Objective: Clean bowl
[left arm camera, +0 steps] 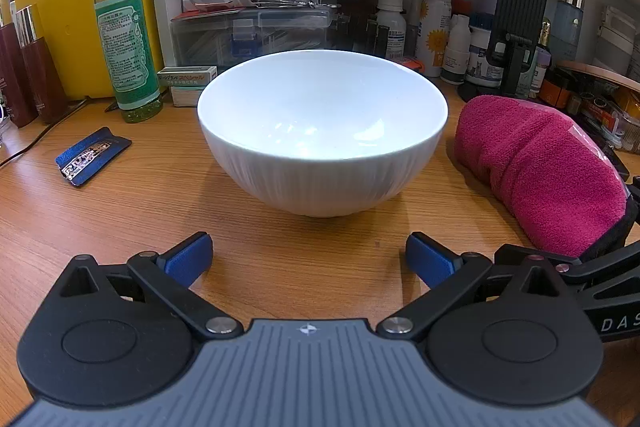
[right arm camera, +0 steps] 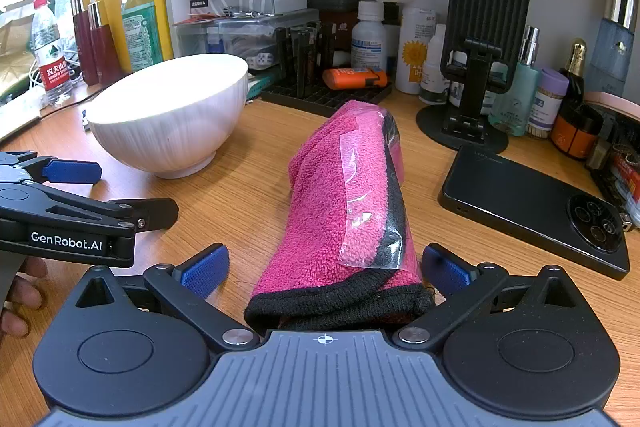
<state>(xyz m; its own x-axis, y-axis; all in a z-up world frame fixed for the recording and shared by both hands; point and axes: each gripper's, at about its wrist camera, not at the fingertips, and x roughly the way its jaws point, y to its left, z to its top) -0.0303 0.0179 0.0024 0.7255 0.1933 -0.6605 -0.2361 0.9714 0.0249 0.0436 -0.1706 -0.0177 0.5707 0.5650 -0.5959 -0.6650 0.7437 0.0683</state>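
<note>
Wooden desk (left arm camera: pixel 280 267), its back edge hidden by shelf clutter; white bowl (left arm camera: pixel 322 135) upright at its centre, base partly hidden in the right wrist view by the left gripper (left arm camera: pixel 309 259), which faces the bowl at 12 o'clock, blue fingers spread wide and empty; pink cloth (right arm camera: pixel 340 203) at the bowl's 3 o'clock, near end tucked between the parted, non-gripping fingers of the right gripper (right arm camera: pixel 324 267); black phone (right arm camera: pixel 532 211) at the cloth's 3 o'clock.

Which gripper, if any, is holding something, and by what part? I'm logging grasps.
Neither. The left gripper is open short of the bowl; the right gripper is open around the cloth's black-edged end, not closed on it.
</note>
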